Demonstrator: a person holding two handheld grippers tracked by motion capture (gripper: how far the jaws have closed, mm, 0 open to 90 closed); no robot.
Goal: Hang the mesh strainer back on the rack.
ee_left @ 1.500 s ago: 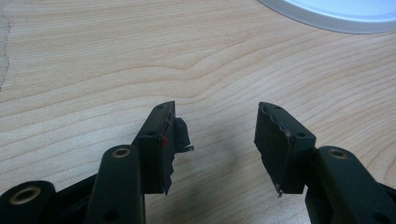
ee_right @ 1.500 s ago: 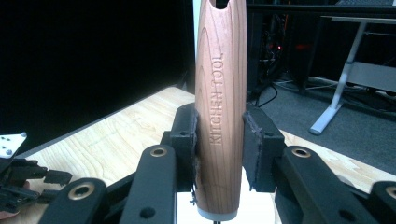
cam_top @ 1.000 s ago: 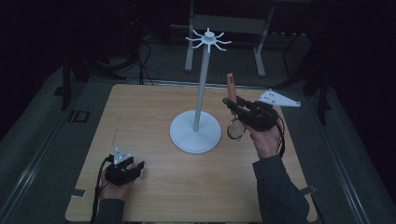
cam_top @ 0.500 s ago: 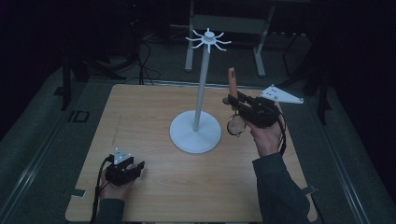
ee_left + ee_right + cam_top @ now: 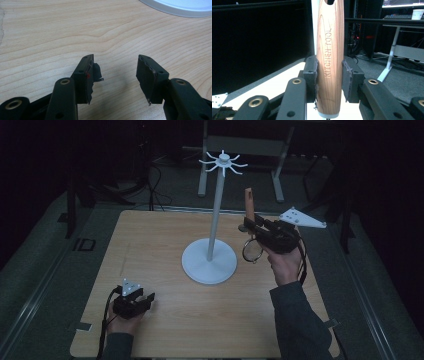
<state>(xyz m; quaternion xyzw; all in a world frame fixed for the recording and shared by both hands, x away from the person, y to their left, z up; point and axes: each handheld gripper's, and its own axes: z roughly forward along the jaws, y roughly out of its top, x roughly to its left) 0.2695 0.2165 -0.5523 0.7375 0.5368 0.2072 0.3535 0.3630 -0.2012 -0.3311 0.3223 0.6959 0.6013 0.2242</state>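
Right hand raised beside the stand, left hand low on the table

The right gripper (image 5: 248,226) clamps a wooden-handled kitchen tool (image 5: 329,57) upright near the white stand (image 5: 210,260); the left gripper (image 5: 115,75) rests agape, empty

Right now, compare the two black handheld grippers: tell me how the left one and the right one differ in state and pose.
The left gripper is open with nothing between its jaws; the right gripper is shut on a wooden handle stamped KITCHEN TOOL. The left gripper sits low at the near edge of the light wooden table; the right gripper is held raised beside the white stand with hooked arms, handle pointing up. Both are black, two-jawed and hand-held.
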